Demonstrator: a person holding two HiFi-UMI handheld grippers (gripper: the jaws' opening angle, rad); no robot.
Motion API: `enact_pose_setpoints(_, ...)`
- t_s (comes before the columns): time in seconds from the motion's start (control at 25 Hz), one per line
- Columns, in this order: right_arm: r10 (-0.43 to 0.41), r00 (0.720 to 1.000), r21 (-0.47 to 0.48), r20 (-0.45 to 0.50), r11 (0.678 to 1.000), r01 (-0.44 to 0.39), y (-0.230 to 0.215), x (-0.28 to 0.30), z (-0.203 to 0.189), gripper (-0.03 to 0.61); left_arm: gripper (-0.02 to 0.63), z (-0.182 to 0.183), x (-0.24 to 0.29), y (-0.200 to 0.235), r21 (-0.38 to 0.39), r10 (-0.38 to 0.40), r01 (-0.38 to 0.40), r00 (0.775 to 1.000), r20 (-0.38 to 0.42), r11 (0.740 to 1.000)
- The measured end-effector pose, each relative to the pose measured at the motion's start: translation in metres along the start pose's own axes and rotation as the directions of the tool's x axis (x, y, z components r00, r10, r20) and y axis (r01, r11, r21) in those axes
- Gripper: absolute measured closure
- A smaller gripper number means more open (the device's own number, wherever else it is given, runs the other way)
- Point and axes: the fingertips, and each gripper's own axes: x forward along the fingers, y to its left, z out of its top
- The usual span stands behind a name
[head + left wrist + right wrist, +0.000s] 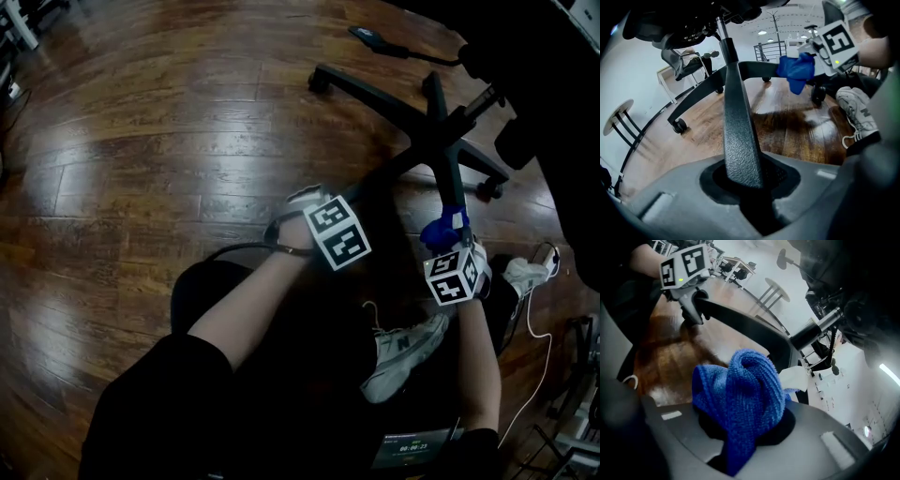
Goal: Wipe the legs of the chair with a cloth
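Starting at our own jaws, we see the left gripper (pixel 743 176) shut tight on one leg (pixel 738 117) of the chair (pixel 725 44). Its pads press the black pebbled surface partway out from the hub (pixel 735 69). The right gripper (pixel 745 427) is clamped on the cloth (pixel 740 390), a blue looped-pile wad that bulges ahead of the jaws. From the head view the cloth lies at the outer end of the second leg (pixel 448 183), the one running from the hub toward us, just right of the held leg. Whether it presses on that leg we cannot tell.

We judge the cloth soft, light and limp. It should wrap and drag easily along a leg, and a pinch on one fold, with the loose bulk left in front, suits it. The legs look stiff and heavy, and their grain gives the pads purchase. A caster (pixel 678 125) beyond the hub suggests the chair would roll on the glossy floor (pixel 141 141), so a firm hold on one leg seems a sensible way to steady it.

For writing, a shoe (pixel 412 349) on our side of the hub bears a letter N. A small screen (pixel 412 448) nearer still shows digits too small to read. The cubes carry only square markers.
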Motion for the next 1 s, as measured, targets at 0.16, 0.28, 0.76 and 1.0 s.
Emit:
enact_pose_setpoints(0.16,-0.047,0.998,0.001,0.036,0.999,0.047,-0.041,0.03,0.064,0.499,0.513,0.001,-0.001,-0.003,0.002,-0.014,0.014,1.0,0.015,1.0)
enact_pose_setpoints(0.28,-0.06,0.997,-0.03,0.049,0.998,0.061,-0.061,0.046,0.101,0.499,0.512,0.0,-0.002,-0.001,0.002,-0.013,0.013,1.0,0.019,1.0)
enact_pose_setpoints(0.76,0.009,1.0,-0.049,0.024,0.999,-0.008,-0.004,0.003,0.017,0.499,0.511,-0.002,-0.001,0.0,0.005,-0.005,0.005,1.0,0.027,1.0)
enact_pose_setpoints(1.0,0.048,0.999,-0.014,0.009,0.999,-0.047,0.032,-0.027,-0.045,0.499,0.512,-0.002,0.001,-0.001,-0.001,0.001,-0.001,1.0,0.022,1.0)
